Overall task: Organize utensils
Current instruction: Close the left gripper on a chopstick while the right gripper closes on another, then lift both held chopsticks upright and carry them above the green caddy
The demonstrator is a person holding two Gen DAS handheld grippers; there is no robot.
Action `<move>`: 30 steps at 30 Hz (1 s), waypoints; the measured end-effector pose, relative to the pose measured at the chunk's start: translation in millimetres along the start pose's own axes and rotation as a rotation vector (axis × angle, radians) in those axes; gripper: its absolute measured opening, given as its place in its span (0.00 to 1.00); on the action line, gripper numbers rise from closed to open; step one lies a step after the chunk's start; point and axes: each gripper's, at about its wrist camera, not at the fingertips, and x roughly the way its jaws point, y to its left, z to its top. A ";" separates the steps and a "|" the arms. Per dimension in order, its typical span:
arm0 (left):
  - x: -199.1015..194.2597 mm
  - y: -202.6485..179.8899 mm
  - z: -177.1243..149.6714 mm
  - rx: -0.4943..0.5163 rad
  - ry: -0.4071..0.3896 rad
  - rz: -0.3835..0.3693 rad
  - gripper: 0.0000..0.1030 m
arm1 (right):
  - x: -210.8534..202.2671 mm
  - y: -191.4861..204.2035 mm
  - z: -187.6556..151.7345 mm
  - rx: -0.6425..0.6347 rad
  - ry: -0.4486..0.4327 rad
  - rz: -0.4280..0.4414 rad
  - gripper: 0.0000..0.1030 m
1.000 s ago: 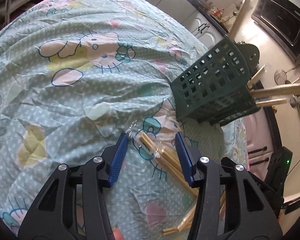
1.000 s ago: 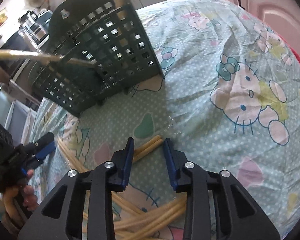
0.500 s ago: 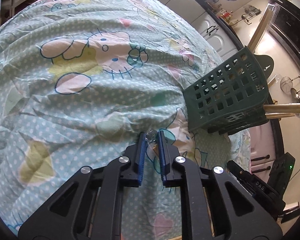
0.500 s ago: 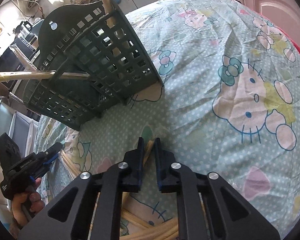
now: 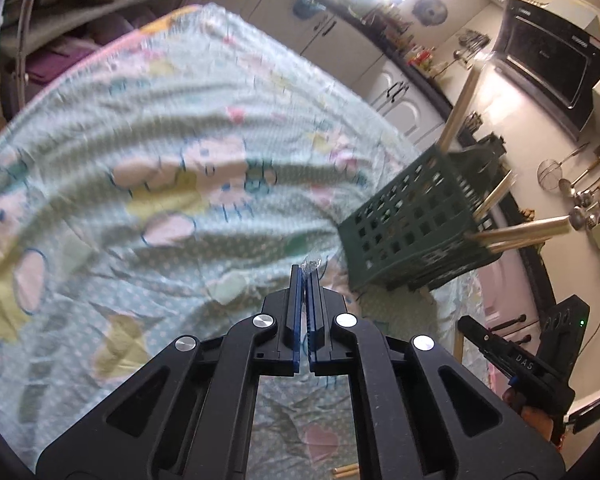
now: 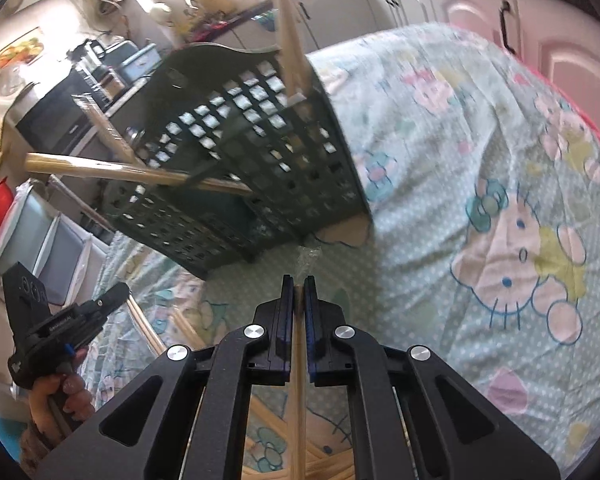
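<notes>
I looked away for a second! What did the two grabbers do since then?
Both closed: the left gripper on clear plastic wrap, the right gripper on a wrapped wooden chopstick, then lifted them off the cartoon-cat cloth. The dark green lattice basket stayed put.

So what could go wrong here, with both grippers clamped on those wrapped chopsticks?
The left gripper seems to pinch mostly the clear wrapper, so its chopsticks could slip out. The right gripper holds chopsticks near one end; they may swing. The basket already has sticks jutting out that could block insertion.

Cloth-covered table (image 5: 148,128) w/ basket (image 5: 412,232), chopsticks (image 6: 188,330)
</notes>
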 end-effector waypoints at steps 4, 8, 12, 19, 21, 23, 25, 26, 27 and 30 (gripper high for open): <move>-19.9 -7.4 7.1 0.024 -0.054 -0.008 0.00 | -11.2 11.7 6.2 -0.056 -0.033 0.010 0.05; -38.3 -17.5 11.1 0.048 -0.103 -0.022 0.00 | -23.7 23.1 7.0 -0.112 -0.065 0.015 0.05; -53.7 -30.2 14.4 0.073 -0.142 -0.042 0.00 | -33.9 33.5 5.9 -0.153 -0.089 0.024 0.05; -80.3 -56.0 15.3 0.138 -0.196 -0.077 0.00 | -50.6 44.9 2.9 -0.196 -0.112 0.044 0.05; -86.3 -62.0 15.3 0.154 -0.207 -0.086 0.00 | -54.1 48.3 2.6 -0.206 -0.118 0.051 0.05; -94.3 -70.4 14.9 0.172 -0.220 -0.105 0.00 | -59.1 52.6 2.5 -0.219 -0.128 0.060 0.05; -100.8 -78.0 14.7 0.189 -0.230 -0.121 0.00 | -64.3 56.6 2.6 -0.233 -0.139 0.068 0.05; -103.4 -81.7 14.5 0.197 -0.234 -0.127 0.00 | -67.6 58.9 2.7 -0.241 -0.147 0.073 0.05; -105.5 -84.6 14.1 0.203 -0.237 -0.132 0.00 | -70.8 61.1 2.4 -0.247 -0.153 0.075 0.05; -112.5 -95.0 13.4 0.225 -0.246 -0.156 0.00 | -80.6 65.9 3.0 -0.261 -0.176 0.089 0.05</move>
